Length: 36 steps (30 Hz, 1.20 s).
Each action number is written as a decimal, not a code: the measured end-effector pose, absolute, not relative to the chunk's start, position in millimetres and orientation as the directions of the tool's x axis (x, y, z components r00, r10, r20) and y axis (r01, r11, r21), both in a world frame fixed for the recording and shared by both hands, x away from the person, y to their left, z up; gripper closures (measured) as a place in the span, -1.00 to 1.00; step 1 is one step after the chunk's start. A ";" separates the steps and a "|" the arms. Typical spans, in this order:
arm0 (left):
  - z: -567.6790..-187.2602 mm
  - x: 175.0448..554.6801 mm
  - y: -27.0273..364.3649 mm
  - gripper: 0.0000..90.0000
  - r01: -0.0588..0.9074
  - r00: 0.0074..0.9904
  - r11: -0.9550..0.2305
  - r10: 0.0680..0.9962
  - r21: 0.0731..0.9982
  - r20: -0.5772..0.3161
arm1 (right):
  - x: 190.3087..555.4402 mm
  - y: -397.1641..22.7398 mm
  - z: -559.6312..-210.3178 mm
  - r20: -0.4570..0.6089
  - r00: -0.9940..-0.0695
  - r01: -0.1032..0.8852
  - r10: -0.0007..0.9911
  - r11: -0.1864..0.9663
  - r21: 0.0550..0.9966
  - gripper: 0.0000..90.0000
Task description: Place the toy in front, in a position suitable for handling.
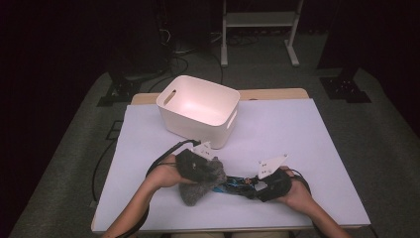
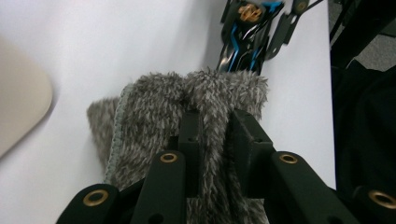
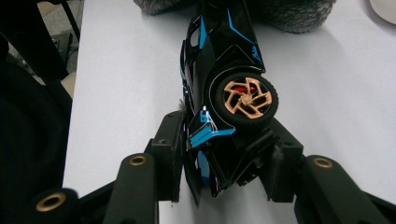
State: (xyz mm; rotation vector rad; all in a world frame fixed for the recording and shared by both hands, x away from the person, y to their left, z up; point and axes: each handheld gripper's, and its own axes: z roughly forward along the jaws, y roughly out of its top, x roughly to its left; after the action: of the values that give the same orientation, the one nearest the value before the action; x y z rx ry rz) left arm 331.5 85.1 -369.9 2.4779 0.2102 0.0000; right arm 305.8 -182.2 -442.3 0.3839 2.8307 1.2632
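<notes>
Gripping a fold of the grey fuzzy cloth [image 2: 196, 107], the left gripper [image 2: 215, 126] is pinching the plush between jaws drawn nearly together, the pile bunching up on either side of them; in the high view the left gripper [image 1: 194, 159] is sitting near the front edge of the desk [image 1: 297, 129], left of centre, with the cloth [image 1: 200, 181] slumping in a heap beneath it. The right gripper [image 3: 224, 154] is clamping the tail end of a black and blue toy car [image 3: 224, 79] at a middling width, one jaw on each flank of the body, so the car is lying on its side with a copper-spoked wheel [image 3: 245, 98] facing the camera. In the high view the right gripper [image 1: 257, 184] is sitting near the front edge, right of centre, and the toy car [image 1: 235, 183] is spanning the gap between the two hands, its nose reaching to the cloth; whether the nose is tucked under the plush or merely touching it cannot be told. The arrangement is suggesting a wrapping or wiping job: one hand steadying the car by its rear so the body stays free, the other lifting a pinch of cloth toward it. A white plastic bin [image 1: 198, 109] with handle slots is standing well apart toward the back edge, left of centre, open-topped and apparently empty, probably waiting as the place things go afterward. The pale sheet covering the desk is otherwise bare around the hands.
</notes>
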 end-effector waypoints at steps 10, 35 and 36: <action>-372.7 330.1 42.6 0.66 0.079 0.997 -0.794 0.061 0.603 -0.050 | 304.8 -181.0 -442.6 0.068 -0.972 0.202 0.226 0.648 0.734 0.23; -373.3 353.1 93.1 0.65 0.216 0.976 -0.762 0.193 0.610 -0.104 | 330.5 -171.0 -439.3 0.054 -0.981 0.168 0.186 0.678 0.716 0.17; -374.6 352.7 91.3 0.65 0.215 0.976 -0.765 0.192 0.608 -0.103 | 330.1 -171.2 -439.6 0.053 -0.981 0.169 0.188 0.677 0.716 0.17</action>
State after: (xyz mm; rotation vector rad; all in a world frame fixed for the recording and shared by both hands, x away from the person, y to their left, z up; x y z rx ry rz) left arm 352.7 91.3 -374.6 2.4619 0.2839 -0.0457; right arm 330.1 -171.2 -439.6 0.3040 2.8540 1.2149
